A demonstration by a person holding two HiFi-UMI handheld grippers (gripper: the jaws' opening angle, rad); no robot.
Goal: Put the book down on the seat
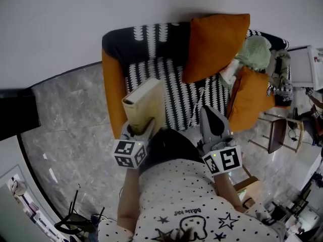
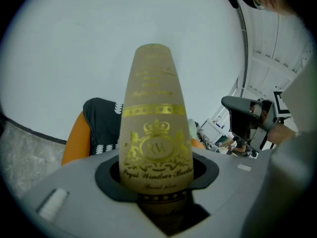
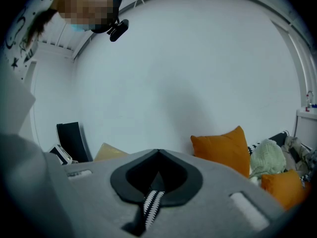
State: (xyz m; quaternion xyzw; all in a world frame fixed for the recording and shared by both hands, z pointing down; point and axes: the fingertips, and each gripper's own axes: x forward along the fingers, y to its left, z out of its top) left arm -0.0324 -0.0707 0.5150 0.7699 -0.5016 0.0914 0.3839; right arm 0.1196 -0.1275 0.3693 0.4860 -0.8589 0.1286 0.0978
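1. Left gripper [image 2: 156, 178] is clamped on the lower end of the book [image 2: 156, 113]; the gold-printed spine faces its camera.
2. In the head view the tan book [image 1: 145, 102] stands up from the left gripper [image 1: 143, 127], over the front left part of the striped seat [image 1: 176, 92] by the orange armrest [image 1: 113, 92]. It is not lying on the seat.
3. Right gripper [image 3: 157, 155] has its jaw tips together with nothing between them. In the head view it [image 1: 208, 113] sits over the seat's front right.
4. Big orange cushion [image 1: 214, 44] leans on the backrest; a second orange cushion [image 1: 248, 99] is at the right side.
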